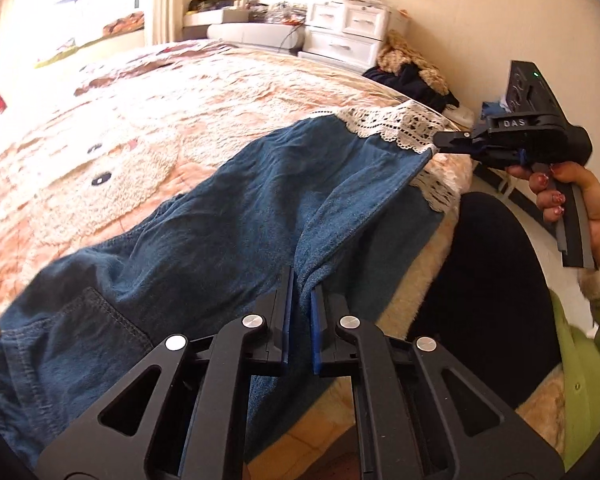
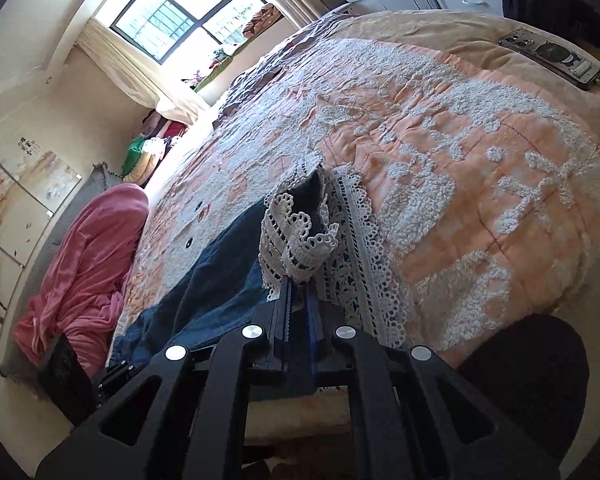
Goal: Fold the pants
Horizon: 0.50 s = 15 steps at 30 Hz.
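Blue denim pants (image 1: pixel 220 220) with white lace cuffs (image 1: pixel 392 124) lie stretched along the near edge of a bed. My left gripper (image 1: pixel 302 280) is shut on a fold of the denim near the seat of the pants. My right gripper (image 1: pixel 440 142) is shut on the lace cuff end; in the right wrist view the lace (image 2: pixel 300 236) bunches up between its closed fingers (image 2: pixel 298 292), with denim (image 2: pixel 204 280) trailing off to the left. A back pocket (image 1: pixel 80 320) shows at lower left.
The bed has a peach bedspread with white tufted patterns (image 2: pixel 460 160). A phone (image 2: pixel 548 58) lies near the bed's far corner. A pink blanket (image 2: pixel 84 264) is heaped at the head end. White drawers (image 1: pixel 344 28) and a pile of clothes (image 1: pixel 412 72) stand beyond the bed.
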Available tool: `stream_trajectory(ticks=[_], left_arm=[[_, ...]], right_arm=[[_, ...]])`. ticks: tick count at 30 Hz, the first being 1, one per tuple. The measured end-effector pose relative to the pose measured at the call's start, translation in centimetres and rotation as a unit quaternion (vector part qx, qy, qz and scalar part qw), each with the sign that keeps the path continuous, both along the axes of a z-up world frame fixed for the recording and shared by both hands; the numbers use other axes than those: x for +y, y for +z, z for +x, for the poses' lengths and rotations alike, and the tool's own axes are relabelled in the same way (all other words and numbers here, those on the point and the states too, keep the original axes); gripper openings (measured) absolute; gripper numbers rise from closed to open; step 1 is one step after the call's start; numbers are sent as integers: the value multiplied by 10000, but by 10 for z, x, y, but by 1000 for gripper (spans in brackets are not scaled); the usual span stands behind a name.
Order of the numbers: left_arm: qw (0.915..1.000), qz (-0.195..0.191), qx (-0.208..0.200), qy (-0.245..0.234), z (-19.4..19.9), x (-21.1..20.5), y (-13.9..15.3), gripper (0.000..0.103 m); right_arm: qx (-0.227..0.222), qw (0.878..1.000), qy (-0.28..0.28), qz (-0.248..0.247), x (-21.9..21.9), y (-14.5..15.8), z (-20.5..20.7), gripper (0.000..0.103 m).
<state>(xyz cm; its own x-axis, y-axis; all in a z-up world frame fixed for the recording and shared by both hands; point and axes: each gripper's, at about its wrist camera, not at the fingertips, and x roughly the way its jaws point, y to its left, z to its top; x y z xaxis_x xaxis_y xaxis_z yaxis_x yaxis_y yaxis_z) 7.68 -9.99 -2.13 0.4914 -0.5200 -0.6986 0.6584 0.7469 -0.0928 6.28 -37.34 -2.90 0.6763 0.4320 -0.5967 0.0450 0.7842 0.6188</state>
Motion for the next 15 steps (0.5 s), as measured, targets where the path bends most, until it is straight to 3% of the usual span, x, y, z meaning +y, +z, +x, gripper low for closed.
stream_trajectory(ticks=[8, 12, 15], left_arm=[[9996, 285, 88, -5, -8, 0, -17, 2], [9993, 313, 163, 88, -5, 1, -23, 2], [9993, 319, 149, 97, -7, 1, -23, 4]], right_arm=[[444, 9990, -21, -71, -6, -30, -28, 5], [518, 9986, -75, -61, -13, -34, -34, 6], [332, 9993, -162, -9, -23, -28, -38, 9]])
